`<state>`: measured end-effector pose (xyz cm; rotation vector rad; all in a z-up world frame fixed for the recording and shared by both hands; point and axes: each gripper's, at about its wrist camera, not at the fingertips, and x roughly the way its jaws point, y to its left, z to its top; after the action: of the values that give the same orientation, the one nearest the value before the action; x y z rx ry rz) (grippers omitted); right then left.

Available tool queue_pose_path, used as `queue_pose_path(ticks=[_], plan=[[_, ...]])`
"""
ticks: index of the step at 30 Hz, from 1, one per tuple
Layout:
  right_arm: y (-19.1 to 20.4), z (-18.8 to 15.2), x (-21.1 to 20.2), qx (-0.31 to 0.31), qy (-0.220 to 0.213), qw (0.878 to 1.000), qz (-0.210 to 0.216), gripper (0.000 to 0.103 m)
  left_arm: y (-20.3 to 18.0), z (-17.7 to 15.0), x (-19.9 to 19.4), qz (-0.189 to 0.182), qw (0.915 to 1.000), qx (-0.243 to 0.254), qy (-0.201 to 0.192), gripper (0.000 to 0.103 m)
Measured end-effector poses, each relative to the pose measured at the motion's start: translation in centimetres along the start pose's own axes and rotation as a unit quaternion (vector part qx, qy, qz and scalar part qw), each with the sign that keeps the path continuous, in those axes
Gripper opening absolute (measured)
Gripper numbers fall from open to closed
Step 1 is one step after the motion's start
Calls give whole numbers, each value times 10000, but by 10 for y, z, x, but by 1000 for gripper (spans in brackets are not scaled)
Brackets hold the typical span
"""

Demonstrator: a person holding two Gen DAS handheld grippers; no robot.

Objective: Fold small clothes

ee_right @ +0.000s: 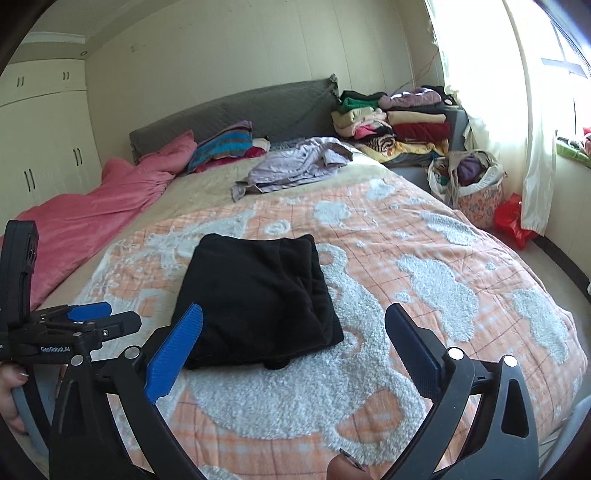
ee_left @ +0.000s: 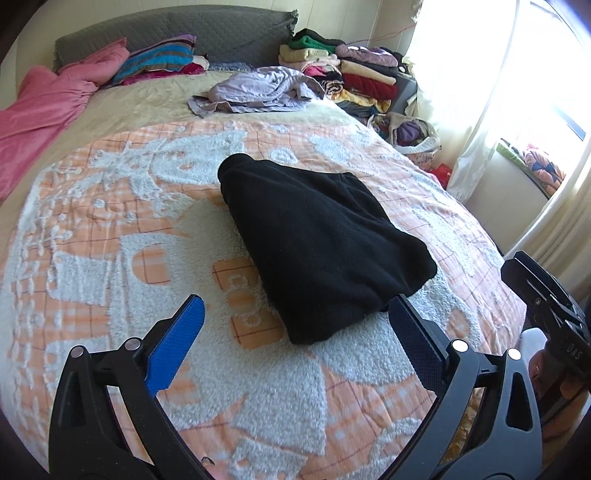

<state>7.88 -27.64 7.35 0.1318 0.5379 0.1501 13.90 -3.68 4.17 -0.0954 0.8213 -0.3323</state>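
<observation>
A black garment (ee_left: 321,243) lies folded into a compact block on the orange and white bedspread (ee_left: 110,229); it also shows in the right wrist view (ee_right: 255,299). My left gripper (ee_left: 295,317) is open and empty, held just short of the garment's near edge, not touching it. My right gripper (ee_right: 293,325) is open and empty, above the garment's near right corner. The left gripper's body (ee_right: 74,332) shows at the left edge of the right wrist view. The right gripper's body (ee_left: 546,306) shows at the right edge of the left wrist view.
A crumpled lilac garment (ee_left: 258,90) lies farther up the bed. A pink blanket (ee_left: 44,110) lies at the left. Stacks of folded clothes (ee_left: 354,74) and a full laundry basket (ee_right: 469,184) stand beside the bed at the right. A grey headboard (ee_left: 177,29) stands behind.
</observation>
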Motion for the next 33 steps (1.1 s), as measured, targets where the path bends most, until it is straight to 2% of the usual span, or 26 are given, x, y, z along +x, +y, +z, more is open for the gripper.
queue_pose_path(ticks=[15,25,33], plan=[[27,-29,-31,-194,-92,9996,-162,98,13,-40,-31,1,9999,-11,-156,93],[37,-70,-25,-147,295,9985,-438,98,24,-77,-27,49,10000,-67,0,93],[31,-87,-17,-62,624,9965,-555,98,31,-87,-27,140,9998,-140,-11,93]])
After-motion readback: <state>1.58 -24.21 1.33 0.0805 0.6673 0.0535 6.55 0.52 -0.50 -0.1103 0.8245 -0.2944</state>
